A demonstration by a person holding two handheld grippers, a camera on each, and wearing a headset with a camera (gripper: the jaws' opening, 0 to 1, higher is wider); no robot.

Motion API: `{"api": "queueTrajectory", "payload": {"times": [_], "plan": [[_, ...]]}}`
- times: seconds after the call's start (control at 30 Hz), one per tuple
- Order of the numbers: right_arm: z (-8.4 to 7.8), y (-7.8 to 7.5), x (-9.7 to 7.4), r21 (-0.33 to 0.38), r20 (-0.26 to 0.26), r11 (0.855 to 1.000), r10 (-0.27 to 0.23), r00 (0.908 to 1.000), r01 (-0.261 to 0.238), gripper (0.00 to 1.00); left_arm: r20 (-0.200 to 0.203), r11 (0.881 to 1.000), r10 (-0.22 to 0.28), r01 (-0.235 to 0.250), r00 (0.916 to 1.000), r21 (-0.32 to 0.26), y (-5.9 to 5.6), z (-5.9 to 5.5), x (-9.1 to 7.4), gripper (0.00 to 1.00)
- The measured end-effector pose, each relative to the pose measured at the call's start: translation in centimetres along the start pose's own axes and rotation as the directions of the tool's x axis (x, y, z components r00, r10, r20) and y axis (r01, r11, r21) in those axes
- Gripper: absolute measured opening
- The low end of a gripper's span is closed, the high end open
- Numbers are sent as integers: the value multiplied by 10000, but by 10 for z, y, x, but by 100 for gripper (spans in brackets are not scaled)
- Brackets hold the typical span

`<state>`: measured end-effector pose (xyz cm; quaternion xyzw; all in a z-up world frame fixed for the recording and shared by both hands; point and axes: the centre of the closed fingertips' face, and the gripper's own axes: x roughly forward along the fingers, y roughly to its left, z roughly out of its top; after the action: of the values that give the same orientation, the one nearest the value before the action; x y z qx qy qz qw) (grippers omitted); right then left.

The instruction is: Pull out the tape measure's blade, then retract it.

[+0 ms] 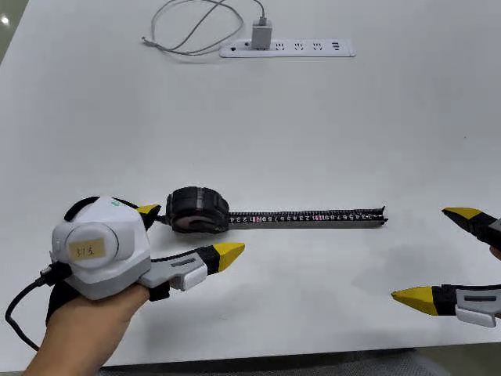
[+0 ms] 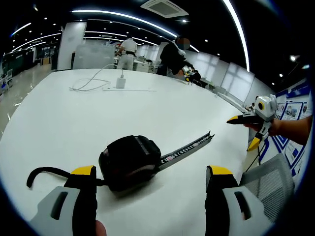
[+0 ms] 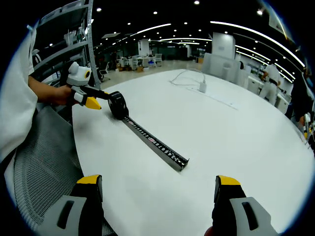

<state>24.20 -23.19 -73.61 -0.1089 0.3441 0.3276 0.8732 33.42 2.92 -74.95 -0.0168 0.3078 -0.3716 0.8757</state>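
Note:
A black tape measure (image 1: 197, 210) lies on the white table (image 1: 313, 133), and its blade (image 1: 313, 216) is drawn out to the right, flat on the surface, ending in a hook (image 1: 383, 216). My left gripper (image 1: 189, 230) stands open with its yellow tips on either side of the case (image 2: 130, 161), not closed on it. The case's black strap (image 2: 39, 172) curls by the left jaw. My right gripper (image 1: 438, 255) hangs open to the right of the hook (image 3: 181, 163), apart from it, with nothing between its jaws.
A white power strip (image 1: 286, 48) with a plugged charger (image 1: 261, 35) and a looped cable (image 1: 188, 31) lies at the table's far side. The table's front edge runs just below both grippers. A grey mesh chair (image 3: 44, 162) sits near it. People stand in the distance (image 2: 172, 56).

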Motion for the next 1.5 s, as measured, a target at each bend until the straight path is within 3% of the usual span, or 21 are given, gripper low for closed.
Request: {"api": "queueTrajectory", "payload": {"times": [0.43,0.67,0.93,1.0,1.3,1.5], "plan": [[0,-4,3,-5,0,10000,43,10000,-43,92,126,9997,236,-235,9996,-31,-6,1,3,89],[1,-5,5,-184,-105,9997,173,9998,-175,85,274,9979,591,-584,9979,-279,-4,3,5,87],[1,-13,8,-715,-373,9970,274,9989,-300,77,190,9924,1229,-1226,9922,-138,1,1,10,83],[1,-15,10,-969,-506,9947,284,9983,-332,74,271,9930,1148,-1140,9930,-302,0,2,11,85],[3,-25,19,-1549,-969,9849,627,9933,-773,60,163,9827,1850,-1849,9826,-62,6,-1,16,81],[5,-31,26,-1853,-1133,9776,792,9904,-994,53,208,9755,2187,-2180,9756,-307,11,0,18,78]]}}
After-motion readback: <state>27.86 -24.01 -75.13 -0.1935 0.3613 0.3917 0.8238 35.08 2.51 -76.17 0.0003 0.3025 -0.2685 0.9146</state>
